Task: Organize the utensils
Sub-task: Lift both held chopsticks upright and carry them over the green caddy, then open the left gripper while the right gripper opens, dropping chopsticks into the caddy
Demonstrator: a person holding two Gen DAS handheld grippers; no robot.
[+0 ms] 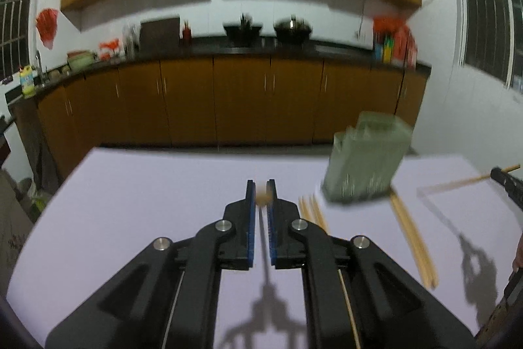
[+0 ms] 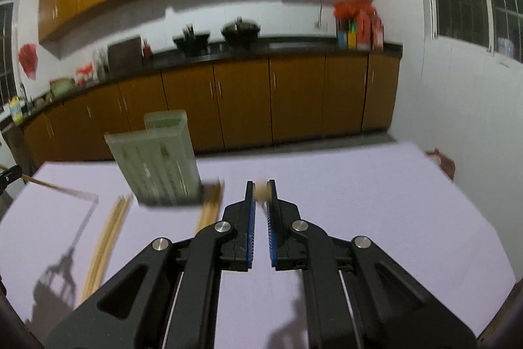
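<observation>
My left gripper (image 1: pixel 261 197) is shut on a wooden chopstick (image 1: pixel 262 198), seen end-on between its blue pads, above the table. My right gripper (image 2: pixel 261 195) is shut on another chopstick (image 2: pixel 261 190), also end-on; in the left wrist view that chopstick (image 1: pixel 470 180) pokes out of the right gripper at the far right. A pale green utensil holder (image 1: pixel 366 161) stands on the table, right of my left gripper and left of my right gripper (image 2: pixel 160 157). Loose chopsticks lie beside it (image 1: pixel 413 239) and in front of it (image 2: pixel 106 239).
The table (image 1: pixel 147 201) has a pale lilac top. Its far edge faces brown kitchen cabinets (image 1: pixel 242 100) with a dark counter carrying pots. A few more chopsticks (image 1: pixel 312 211) lie just right of my left gripper.
</observation>
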